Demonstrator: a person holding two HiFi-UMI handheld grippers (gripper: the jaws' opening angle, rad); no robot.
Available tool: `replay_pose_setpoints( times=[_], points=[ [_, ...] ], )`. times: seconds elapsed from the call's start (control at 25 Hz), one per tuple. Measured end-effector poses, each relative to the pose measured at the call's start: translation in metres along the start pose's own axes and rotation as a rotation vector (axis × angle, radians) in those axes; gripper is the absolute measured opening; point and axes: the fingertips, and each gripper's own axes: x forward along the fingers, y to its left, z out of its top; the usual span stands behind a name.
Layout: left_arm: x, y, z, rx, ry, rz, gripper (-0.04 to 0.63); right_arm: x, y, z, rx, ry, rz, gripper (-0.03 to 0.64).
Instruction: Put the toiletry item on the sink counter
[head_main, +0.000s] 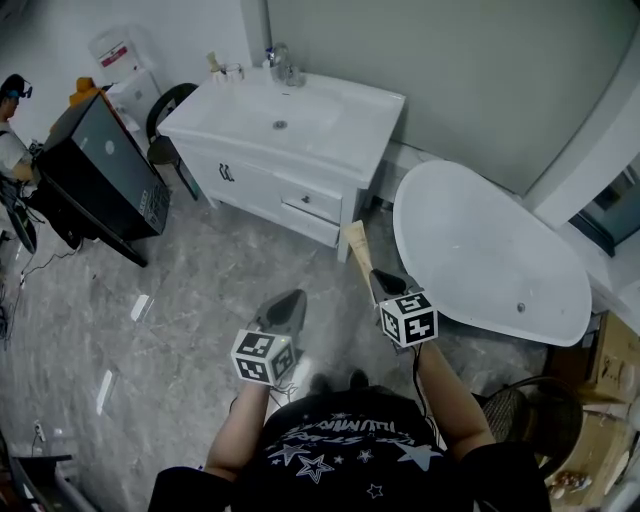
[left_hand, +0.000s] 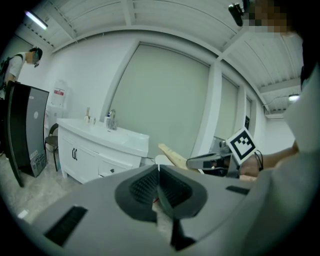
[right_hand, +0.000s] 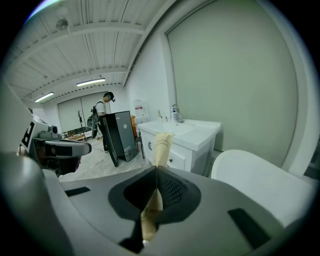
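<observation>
The toiletry item is a tan tube (head_main: 357, 244) with print on it. My right gripper (head_main: 379, 282) is shut on it, and the tube (right_hand: 161, 144) sticks out past the jaws towards the white sink counter (right_hand: 196, 132). The counter (head_main: 335, 112) stands well ahead across the floor, with a basin and a faucet (head_main: 281, 63) at its back. My left gripper (head_main: 288, 300) hangs beside the right one over the floor. Its jaws (left_hand: 158, 168) are shut with nothing between them. In the left gripper view the right gripper (left_hand: 209, 161) and the tube (left_hand: 172, 153) show at the right.
A white bathtub (head_main: 482, 250) lies to the right of the counter, close to my right gripper. A black cabinet (head_main: 102, 168) stands at the left, with a person (head_main: 11, 118) beyond it. A dark chair (head_main: 164, 112) is by the counter's left end. Cardboard boxes (head_main: 612, 362) sit far right.
</observation>
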Motion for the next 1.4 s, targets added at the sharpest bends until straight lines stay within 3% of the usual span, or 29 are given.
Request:
replay_pose_setpoints(
  times=[0.76, 1.4],
  points=[
    [-0.037, 0.069, -0.010, -0.024, -0.007, 0.048, 0.023, 0.042, 0.036, 0.012, 0.055, -0.016, -0.018, 0.018],
    [0.022, 0.129, 0.014, -0.042, -0.010, 0.092, 0.023, 0.128, -0.009, 0.059, 0.055, -0.024, 0.003, 0.018]
  ],
)
